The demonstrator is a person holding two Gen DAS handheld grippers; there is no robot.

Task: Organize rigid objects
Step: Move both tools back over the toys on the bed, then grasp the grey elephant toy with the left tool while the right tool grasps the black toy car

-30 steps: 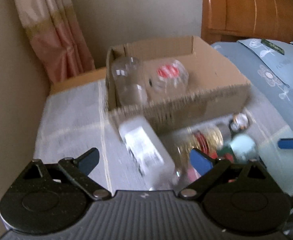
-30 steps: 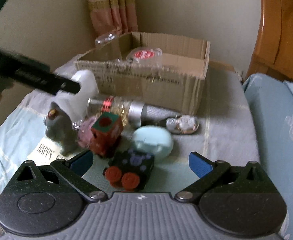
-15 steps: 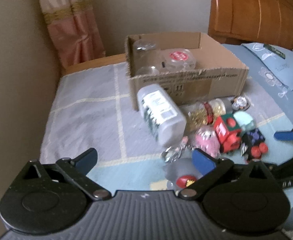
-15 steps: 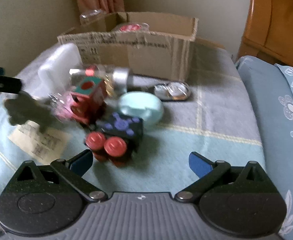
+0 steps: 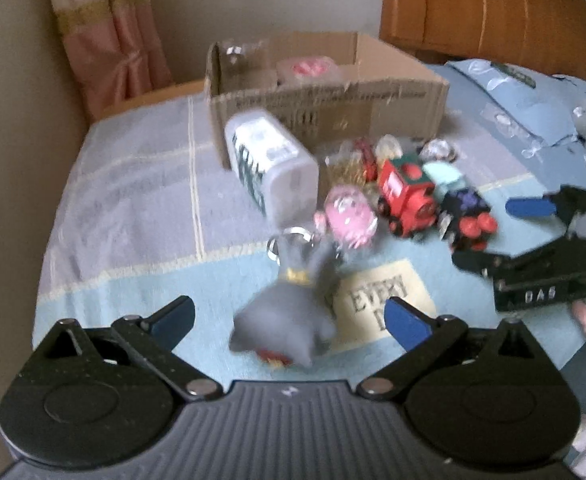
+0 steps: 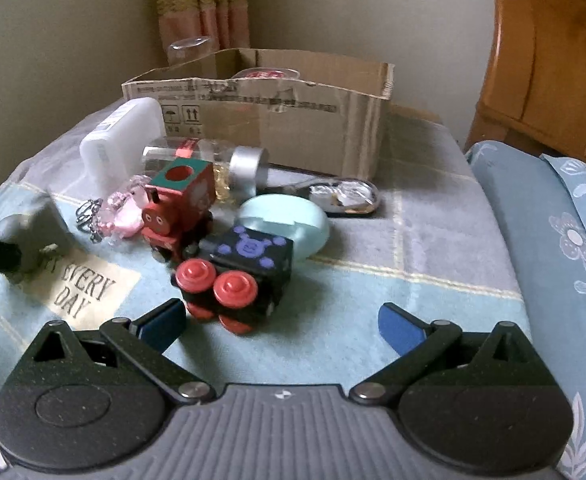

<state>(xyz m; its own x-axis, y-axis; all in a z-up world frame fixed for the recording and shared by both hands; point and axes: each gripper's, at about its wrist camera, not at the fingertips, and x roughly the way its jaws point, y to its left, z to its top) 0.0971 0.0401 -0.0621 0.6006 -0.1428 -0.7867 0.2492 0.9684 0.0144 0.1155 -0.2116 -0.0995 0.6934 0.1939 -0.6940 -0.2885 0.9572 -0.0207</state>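
My left gripper (image 5: 289, 320) is open, with a grey toy figure (image 5: 289, 316) lying on the cloth between its fingers. My right gripper (image 6: 281, 322) is open just in front of a black toy train car with red wheels (image 6: 241, 272); it also shows in the left wrist view (image 5: 467, 216). Behind it lie a red toy train (image 6: 181, 204), a mint oval case (image 6: 289, 220), a pink keychain charm (image 6: 123, 212), a clear bottle with a silver cap (image 6: 221, 164) and a white container (image 6: 121, 140). A cardboard box (image 6: 277, 112) with clear jars stands behind.
The things lie on a blue and grey checked cloth (image 6: 433, 248) with an "EVERY DAY" patch (image 6: 81, 290). A shiny silver item (image 6: 345, 196) lies by the box. A wooden headboard (image 6: 549, 60) and blue bedding (image 6: 553, 240) are right; a curtain (image 5: 105, 32) is back left.
My left gripper has pulled back from the white container and box and now frames the grey toy. My right gripper has moved closer to the black train car.
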